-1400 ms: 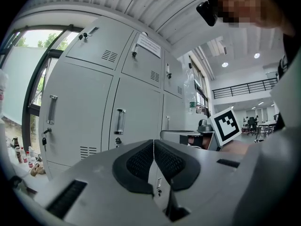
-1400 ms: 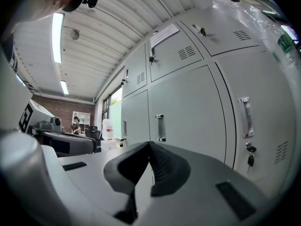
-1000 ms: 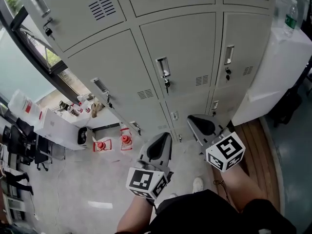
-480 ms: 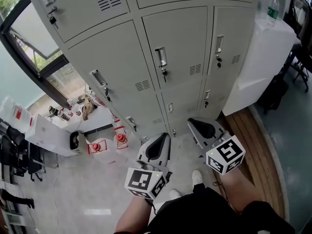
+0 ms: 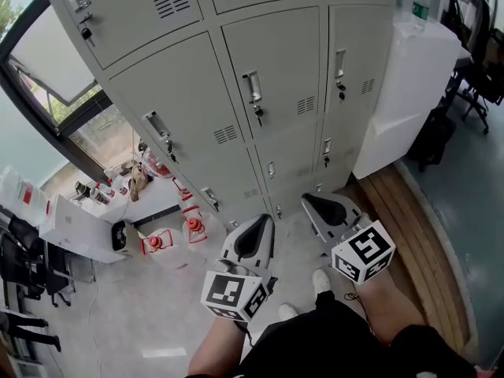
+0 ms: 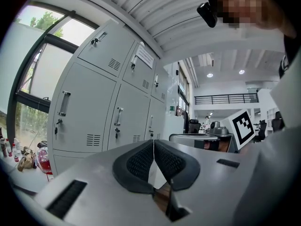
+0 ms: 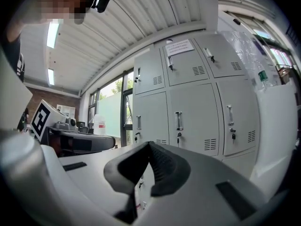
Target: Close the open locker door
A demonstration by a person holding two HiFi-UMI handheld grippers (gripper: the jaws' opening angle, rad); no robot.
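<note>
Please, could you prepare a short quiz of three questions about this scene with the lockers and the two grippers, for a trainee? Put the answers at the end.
1. True or false: the left gripper, grey with black ribbed pads, is clamped on a locker handle.
2. What stands on top of the tall white cabinet beside the grey metal lockers?
A. a clear plastic bottle with a green label
B. a cardboard box
C. a red bucket
3. How do the jaws of the right gripper stand, and what is between them?

Key
1. False: its jaws are together, away from the lockers.
2. A
3. Shut, with nothing between them.
</note>
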